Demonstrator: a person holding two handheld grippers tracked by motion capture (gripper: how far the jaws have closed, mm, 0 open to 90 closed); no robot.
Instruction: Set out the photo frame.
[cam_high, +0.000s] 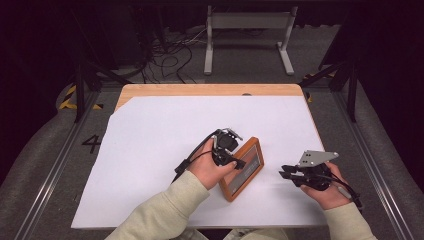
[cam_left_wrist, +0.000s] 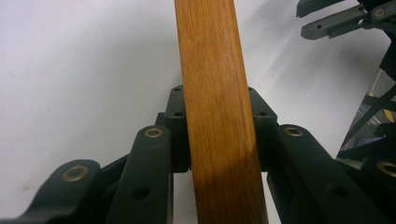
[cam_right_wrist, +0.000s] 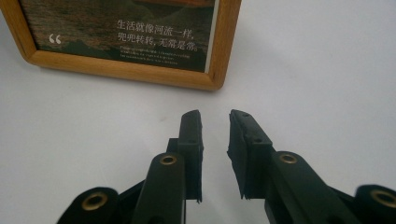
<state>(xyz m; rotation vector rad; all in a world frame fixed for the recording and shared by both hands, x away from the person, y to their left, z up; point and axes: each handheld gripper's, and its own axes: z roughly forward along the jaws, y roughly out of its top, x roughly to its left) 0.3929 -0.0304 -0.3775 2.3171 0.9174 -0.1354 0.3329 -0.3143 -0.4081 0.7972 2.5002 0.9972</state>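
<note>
A wooden picture frame (cam_high: 243, 167) holding a dark print with white text lies tilted on the white sheet, just right of centre. My left gripper (cam_high: 236, 161) is shut on the frame's near-left wooden edge (cam_left_wrist: 215, 93), which runs up between its jaws (cam_left_wrist: 215, 100). My right gripper (cam_high: 286, 172) hovers to the right of the frame, held apart from it. In the right gripper view its jaws (cam_right_wrist: 215, 119) stand open with a narrow gap and nothing between them, pointing at the frame's corner (cam_right_wrist: 212, 81). The right gripper's fingers (cam_left_wrist: 327, 25) also appear far off in the left gripper view.
A large white sheet (cam_high: 160, 145) covers most of the wooden table (cam_high: 200, 90). Beyond the table's far edge a white metal stand (cam_high: 247, 30) and loose cables (cam_high: 170, 57) sit on the floor. Metal rails (cam_high: 55, 165) run along both sides.
</note>
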